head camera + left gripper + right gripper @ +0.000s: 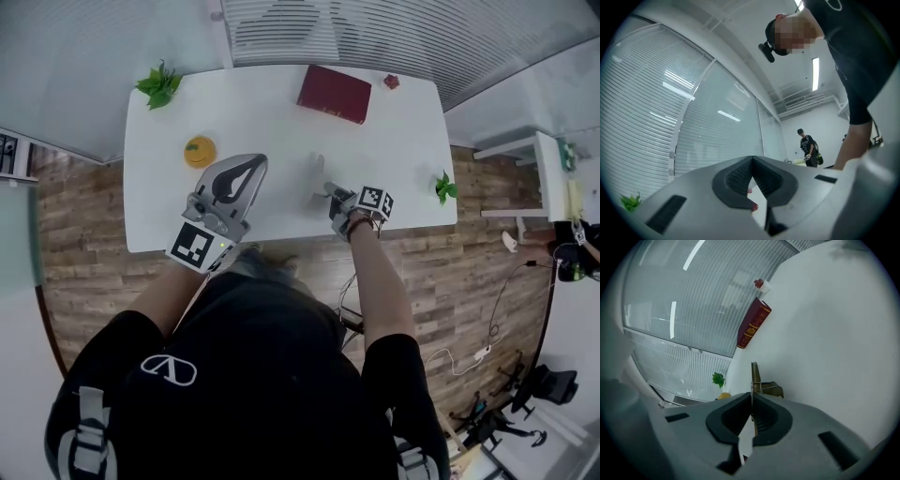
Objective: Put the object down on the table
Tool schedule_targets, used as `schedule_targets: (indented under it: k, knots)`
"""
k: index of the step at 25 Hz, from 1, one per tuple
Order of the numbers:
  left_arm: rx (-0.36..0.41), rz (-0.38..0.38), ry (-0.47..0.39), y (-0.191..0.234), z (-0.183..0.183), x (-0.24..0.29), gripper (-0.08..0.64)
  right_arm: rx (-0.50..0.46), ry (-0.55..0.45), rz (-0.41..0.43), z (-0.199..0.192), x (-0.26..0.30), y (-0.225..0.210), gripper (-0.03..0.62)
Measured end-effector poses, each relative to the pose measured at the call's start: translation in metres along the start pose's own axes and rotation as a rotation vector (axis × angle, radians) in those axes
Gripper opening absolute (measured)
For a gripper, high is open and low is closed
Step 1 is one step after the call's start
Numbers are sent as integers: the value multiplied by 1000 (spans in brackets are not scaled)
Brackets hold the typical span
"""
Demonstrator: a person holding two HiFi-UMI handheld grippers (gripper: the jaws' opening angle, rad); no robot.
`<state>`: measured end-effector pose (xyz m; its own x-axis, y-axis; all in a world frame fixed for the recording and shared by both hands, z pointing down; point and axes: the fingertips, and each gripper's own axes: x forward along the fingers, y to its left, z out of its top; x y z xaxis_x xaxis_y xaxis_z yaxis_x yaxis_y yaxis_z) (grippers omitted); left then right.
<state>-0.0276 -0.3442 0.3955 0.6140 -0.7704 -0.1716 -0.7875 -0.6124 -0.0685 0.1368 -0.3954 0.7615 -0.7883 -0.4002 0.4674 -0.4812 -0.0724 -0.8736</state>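
Two grippers show. The right gripper [751, 401] has its fingers squeezed tight on a thin flat card [754, 376], held on its edge at the middle of the smooth white counter [394, 159]. The left gripper [752, 161] has its fingers pressed together on nothing. A dark red book [334, 93] and a round orange thing [199, 151] lie on the counter. The floor [84, 244] is wood.

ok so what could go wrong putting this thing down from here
The right gripper is shut on a thin flat piece held edge-on over the table; released like that, it may topple or skid rather than lie flat. The grip is on one end only, so the piece could pivot as it touches down.
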Motion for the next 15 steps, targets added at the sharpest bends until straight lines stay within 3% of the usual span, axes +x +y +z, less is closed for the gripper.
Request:
schedule_targets:
  k: [9, 15]
  knots:
    - [-5, 2, 53, 9, -16, -7, 5, 11, 53, -72, -4, 14, -13, 15]
    - [-13, 24, -31, 16, 2, 2, 5, -12, 65, -78, -6, 14, -6, 158]
